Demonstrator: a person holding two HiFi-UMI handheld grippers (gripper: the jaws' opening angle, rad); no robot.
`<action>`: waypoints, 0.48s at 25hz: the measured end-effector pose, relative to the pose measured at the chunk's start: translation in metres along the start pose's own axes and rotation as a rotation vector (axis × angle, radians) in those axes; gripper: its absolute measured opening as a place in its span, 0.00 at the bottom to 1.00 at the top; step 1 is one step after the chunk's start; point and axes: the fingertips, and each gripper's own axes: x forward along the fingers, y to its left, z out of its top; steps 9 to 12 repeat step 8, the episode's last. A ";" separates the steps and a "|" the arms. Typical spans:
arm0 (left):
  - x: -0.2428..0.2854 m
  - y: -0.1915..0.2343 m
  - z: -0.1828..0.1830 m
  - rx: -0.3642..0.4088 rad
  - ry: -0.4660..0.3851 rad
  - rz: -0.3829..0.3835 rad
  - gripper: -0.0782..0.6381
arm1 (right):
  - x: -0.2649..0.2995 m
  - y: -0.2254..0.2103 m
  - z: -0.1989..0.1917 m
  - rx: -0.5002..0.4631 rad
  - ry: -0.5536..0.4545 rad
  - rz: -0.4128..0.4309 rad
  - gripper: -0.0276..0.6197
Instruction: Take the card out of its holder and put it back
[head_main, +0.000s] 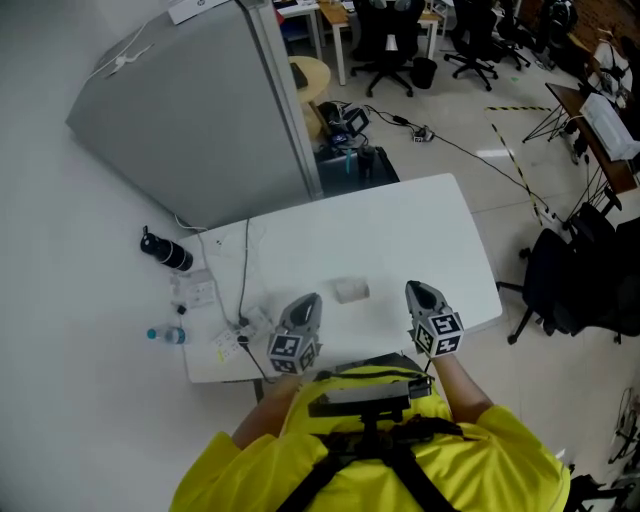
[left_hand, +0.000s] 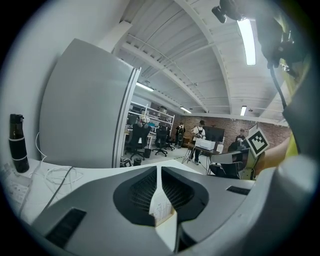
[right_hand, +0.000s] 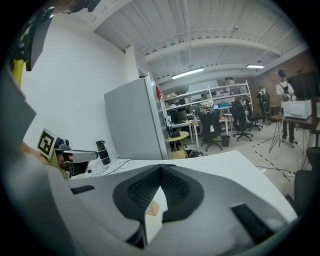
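A small pale card holder (head_main: 350, 291) lies flat on the white table (head_main: 400, 225), between my two grippers and a little ahead of them. My left gripper (head_main: 306, 301) sits near the table's front edge, left of the holder, its jaws closed tip to tip (left_hand: 160, 169). Under its tips a printed card-like piece (left_hand: 161, 207) shows through the gap. My right gripper (head_main: 416, 291) is to the right of the holder, jaws shut (right_hand: 160, 173), with a small tan patch (right_hand: 152, 209) visible below them. Neither gripper visibly grips anything.
A black bottle (head_main: 166, 252), a small blue-capped bottle (head_main: 165, 335), a power strip (head_main: 196, 293) and cables (head_main: 243, 280) crowd the table's left side. A grey partition (head_main: 190, 110) stands behind the table. A black office chair (head_main: 580, 280) is off the right edge.
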 end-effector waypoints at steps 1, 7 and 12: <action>-0.001 0.000 -0.001 0.001 0.000 -0.002 0.19 | 0.001 0.003 -0.003 0.001 0.005 0.000 0.05; -0.017 0.005 -0.019 0.009 0.008 0.007 0.23 | 0.002 0.016 -0.016 0.011 0.013 -0.004 0.05; -0.019 0.006 -0.024 0.014 0.011 0.010 0.23 | 0.002 0.017 -0.017 0.015 0.011 -0.006 0.05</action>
